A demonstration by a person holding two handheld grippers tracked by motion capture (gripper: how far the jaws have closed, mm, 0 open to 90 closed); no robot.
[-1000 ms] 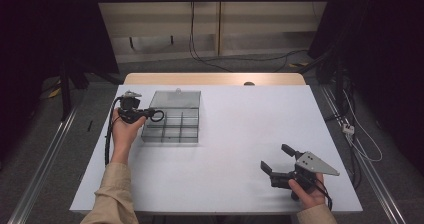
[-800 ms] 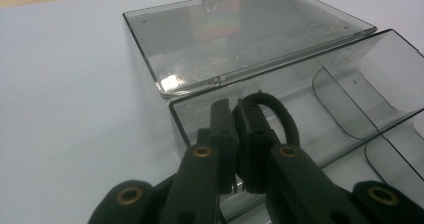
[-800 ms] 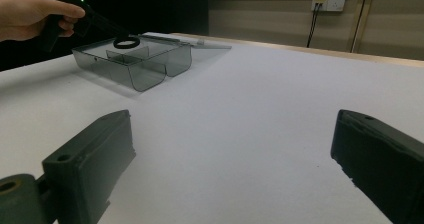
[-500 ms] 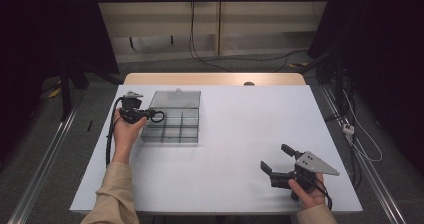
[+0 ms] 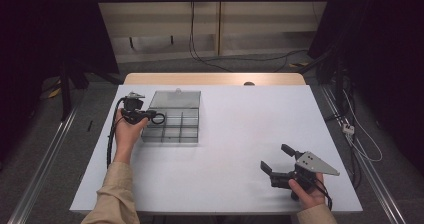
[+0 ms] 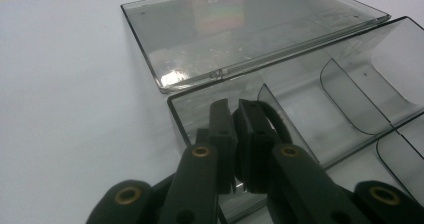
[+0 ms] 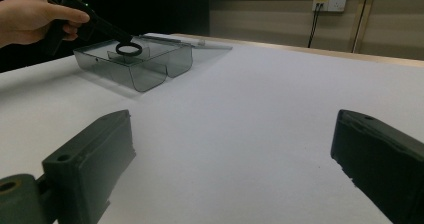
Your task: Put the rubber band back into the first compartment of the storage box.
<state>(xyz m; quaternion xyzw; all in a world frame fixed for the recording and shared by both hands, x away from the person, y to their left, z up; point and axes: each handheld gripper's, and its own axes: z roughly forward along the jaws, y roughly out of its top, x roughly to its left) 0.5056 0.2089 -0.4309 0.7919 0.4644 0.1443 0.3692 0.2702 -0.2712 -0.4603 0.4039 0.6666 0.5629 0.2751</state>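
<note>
left hand-held gripper (image 5: 151,116): pinching black ring (image 5: 158,118) over open box (image 5: 175,129) | right hand-held gripper (image 5: 276,160): wide, apart

The left hand (image 5: 126,131) is reaching in from the 7 o'clock corner of the high view, with its sleeved forearm extending toward 12 o'clock. It is gripping the left gripper (image 5: 156,117), which is pointing toward 3 o'clock with its jaws pressed nearly together. The right hand (image 5: 306,193) is resting at 5 o'clock and holding the right gripper (image 5: 276,159), which is pointing toward 10 o'clock with its jaws standing wide apart.
</note>
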